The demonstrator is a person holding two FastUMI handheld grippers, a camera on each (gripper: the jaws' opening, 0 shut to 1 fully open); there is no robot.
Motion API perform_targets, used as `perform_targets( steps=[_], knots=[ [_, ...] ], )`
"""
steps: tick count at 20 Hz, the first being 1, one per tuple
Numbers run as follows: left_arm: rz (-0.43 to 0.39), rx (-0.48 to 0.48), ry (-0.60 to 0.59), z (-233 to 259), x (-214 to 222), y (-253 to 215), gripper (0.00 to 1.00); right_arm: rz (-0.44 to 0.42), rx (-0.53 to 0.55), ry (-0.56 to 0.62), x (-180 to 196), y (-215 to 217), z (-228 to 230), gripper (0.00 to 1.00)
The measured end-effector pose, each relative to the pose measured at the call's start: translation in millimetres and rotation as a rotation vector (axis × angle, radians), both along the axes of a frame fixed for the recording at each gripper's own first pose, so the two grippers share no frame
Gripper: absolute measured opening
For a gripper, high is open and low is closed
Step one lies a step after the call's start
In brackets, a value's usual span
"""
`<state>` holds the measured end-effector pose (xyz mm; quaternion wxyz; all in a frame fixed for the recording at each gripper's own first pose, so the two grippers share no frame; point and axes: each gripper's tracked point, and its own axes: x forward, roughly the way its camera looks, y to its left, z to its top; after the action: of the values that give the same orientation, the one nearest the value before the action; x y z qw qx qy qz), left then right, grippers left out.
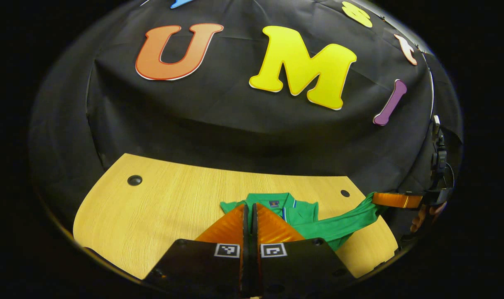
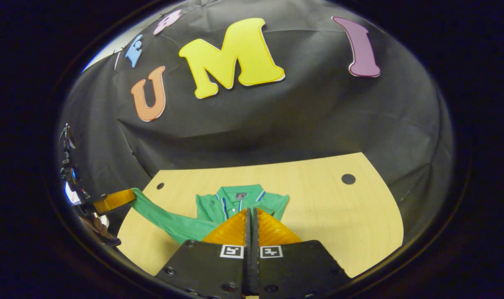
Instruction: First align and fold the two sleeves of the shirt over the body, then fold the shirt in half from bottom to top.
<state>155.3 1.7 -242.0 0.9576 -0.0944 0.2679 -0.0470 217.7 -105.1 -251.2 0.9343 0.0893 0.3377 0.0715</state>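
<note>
Sleeves drawn out, no fold made yet

At the left, the left gripper [image 2: 131, 194] is pinched tight on the left-hand sleeve [image 2: 160, 218], held out over the side edge of the light wooden table [image 1: 152, 207]; the green collared polo shirt [image 1: 302, 209] lies flat mid-table, collar to the far side; at the right, the right gripper [image 1: 375, 199] is likewise clamped on the right-hand sleeve [image 1: 347, 220]; both sleeve folds and the bottom-to-top fold remain, I judge; bare wood flanks the shirt, leaving room to swing inward.
</note>
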Motion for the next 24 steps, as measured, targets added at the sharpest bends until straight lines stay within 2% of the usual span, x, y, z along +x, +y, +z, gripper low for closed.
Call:
perform_targets(
  steps=[6, 9, 11, 12, 15, 17, 24],
  knots=[
    [0.032, 0.032, -0.041, -14, 92, 9, 0.06, -0.013, -0.019, -0.049, 98, -6, -5, 0.0],
    [0.038, 0.054, -0.045, -28, 116, 10, 0.06, -0.014, -0.039, -0.056, 125, -7, -17, 0.0],
    [0.033, 0.083, -0.001, -44, 118, 11, 0.09, -0.02, -0.062, -0.034, 135, -7, -37, 0.01],
    [0.055, 0.098, 0.021, -56, 117, 16, 0.32, -0.006, -0.046, -0.012, 132, -4, -43, 0.04],
    [0.11, 0.102, 0.042, -66, 113, 26, 1.0, -0.029, -0.072, -0.019, 129, -6, -56, 0.6],
    [0.117, 0.108, 0.047, -63, 108, 29, 1.0, -0.04, -0.094, -0.051, 128, -7, -48, 0.98],
    [0.105, 0.129, -0.029, -19, 80, 21, 1.0, -0.023, -0.134, -0.171, 103, 8, 6, 0.96]
  ],
)
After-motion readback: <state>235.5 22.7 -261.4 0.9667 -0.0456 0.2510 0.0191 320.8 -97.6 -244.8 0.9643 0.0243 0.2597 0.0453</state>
